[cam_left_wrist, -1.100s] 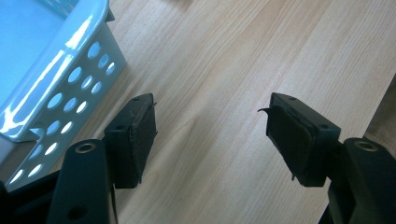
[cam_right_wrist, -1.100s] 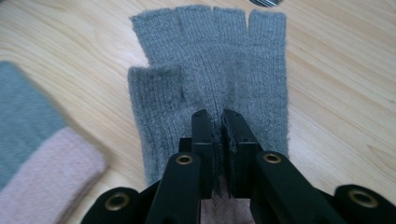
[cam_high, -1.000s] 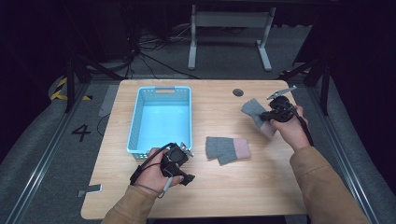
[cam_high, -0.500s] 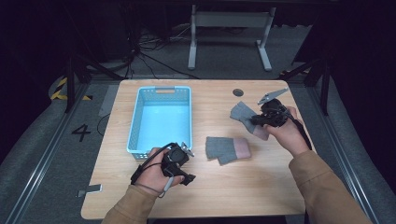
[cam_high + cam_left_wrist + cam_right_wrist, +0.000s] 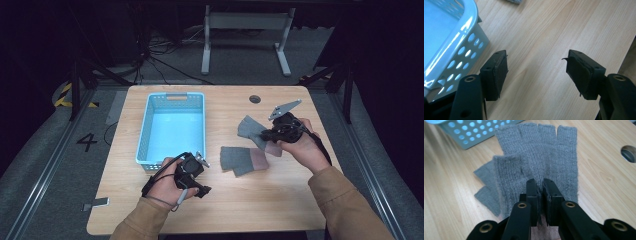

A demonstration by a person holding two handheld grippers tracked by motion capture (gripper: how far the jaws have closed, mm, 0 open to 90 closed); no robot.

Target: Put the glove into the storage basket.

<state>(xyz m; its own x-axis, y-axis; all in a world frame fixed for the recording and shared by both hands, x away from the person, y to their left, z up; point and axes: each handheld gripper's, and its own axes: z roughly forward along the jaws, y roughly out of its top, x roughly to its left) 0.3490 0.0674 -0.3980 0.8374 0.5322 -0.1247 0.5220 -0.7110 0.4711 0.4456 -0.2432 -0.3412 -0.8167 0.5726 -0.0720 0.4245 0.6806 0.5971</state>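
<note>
A grey fingerless glove (image 5: pixel 248 127) with a pink cuff hangs from my right gripper (image 5: pixel 267 135), whose jaws are shut on it near the cuff. In the right gripper view, my right gripper (image 5: pixel 541 185) pinches the knit and the glove (image 5: pixel 536 152) spreads out flat ahead. A second grey glove (image 5: pixel 240 159) with a pink cuff lies flat on the table just below and left of the held one, its fingers (image 5: pixel 484 192) showing beside it. My left gripper (image 5: pixel 204 176) rests by the blue basket's (image 5: pixel 142 131) near right corner; in the left gripper view, that gripper (image 5: pixel 536 70) is open over bare wood.
The light blue perforated basket (image 5: pixel 456 37) has nothing in it and stands left of centre on the wooden table (image 5: pixel 225 210). A round cable hole (image 5: pixel 255 99) sits near the far edge. A table frame stands on the floor beyond.
My right gripper has carried its glove leftward, closer to the glove lying on the table. The left gripper has not moved.
</note>
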